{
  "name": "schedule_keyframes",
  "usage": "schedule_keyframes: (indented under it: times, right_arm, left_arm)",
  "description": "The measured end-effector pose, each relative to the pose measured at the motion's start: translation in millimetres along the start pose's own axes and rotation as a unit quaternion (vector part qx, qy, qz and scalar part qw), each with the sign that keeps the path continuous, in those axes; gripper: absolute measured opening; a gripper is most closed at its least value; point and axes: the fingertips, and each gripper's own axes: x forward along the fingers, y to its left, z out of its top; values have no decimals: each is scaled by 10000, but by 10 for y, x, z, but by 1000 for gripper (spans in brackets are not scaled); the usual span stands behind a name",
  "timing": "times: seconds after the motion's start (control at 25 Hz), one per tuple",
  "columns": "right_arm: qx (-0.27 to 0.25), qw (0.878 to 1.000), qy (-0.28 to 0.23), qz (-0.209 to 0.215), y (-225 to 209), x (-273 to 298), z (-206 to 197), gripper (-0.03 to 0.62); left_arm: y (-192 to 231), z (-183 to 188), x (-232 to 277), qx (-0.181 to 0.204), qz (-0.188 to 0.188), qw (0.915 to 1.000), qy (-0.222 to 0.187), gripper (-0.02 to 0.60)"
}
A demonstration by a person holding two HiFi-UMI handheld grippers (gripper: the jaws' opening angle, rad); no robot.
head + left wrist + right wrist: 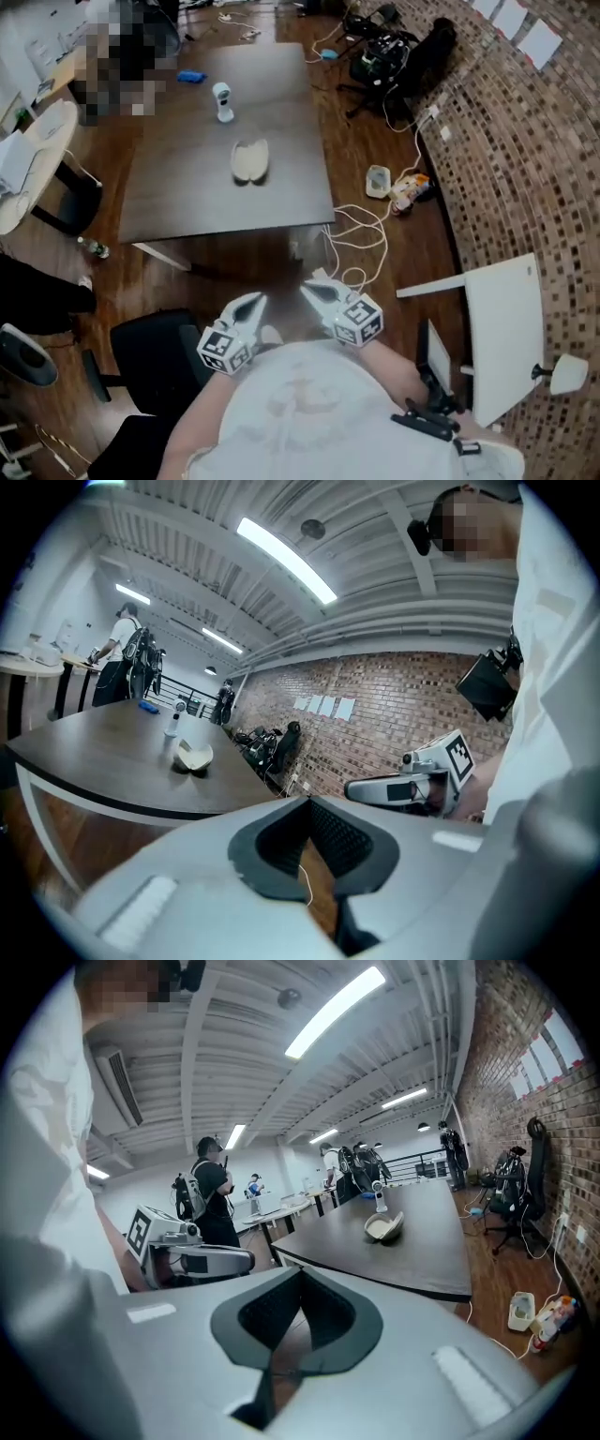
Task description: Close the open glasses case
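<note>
The open glasses case (249,161), cream-coloured with both halves spread, lies on the dark table (187,202) near its middle. It also shows far off in the left gripper view as the case (192,757) and in the right gripper view as the case (384,1227). Both grippers hang close to the person's body, well short of the table's near edge. My left gripper (255,302) is shut and holds nothing. Beside it, my right gripper (311,289) is shut and holds nothing too. Their tips point toward the table.
A small white upright device (222,101) and a blue object (191,77) stand farther back on the table. White cables (361,234) and a power strip (378,181) lie on the floor to the right. A black chair (155,361) is at lower left, a white table (506,328) at right.
</note>
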Motion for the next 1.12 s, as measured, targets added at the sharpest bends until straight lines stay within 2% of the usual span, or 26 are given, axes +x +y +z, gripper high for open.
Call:
schedule_keyframes:
  times: [0.08,0.2,0.36,0.52,0.64,0.84,1.0,1.12]
  right_arm:
    - [-134,9999,-19,102,101,249,126,8]
    - [-67,10000,52,40,261,297,61,8]
    - [-101,9999,85,98,253,288,85,8]
    - [-196,9995,141,186,182,459,113,8]
    - [-134,9993,149,309,23,627,149,8]
    - [-89,9988,145,449,-338,1031,336,8]
    - [-13,9990,141,416,-820,1184,516,8]
    - [61,9988,186,454,-1155,1253,630,8]
  left_arm:
    - [190,85,-162,70,102,9999,-90,6]
    - [265,-18,-376,-2,123,9999,-66,6]
    - [326,-22,-406,-150,301,9994,-92,6]
    - [419,-35,-349,-154,309,9994,-51,6]
    - [513,9,-235,-135,338,9993,35,6]
    - [1014,185,-34,-230,630,9977,112,6]
    - [1202,403,472,112,542,9983,194,6]
    - [1285,576,846,135,495,9985,180,6]
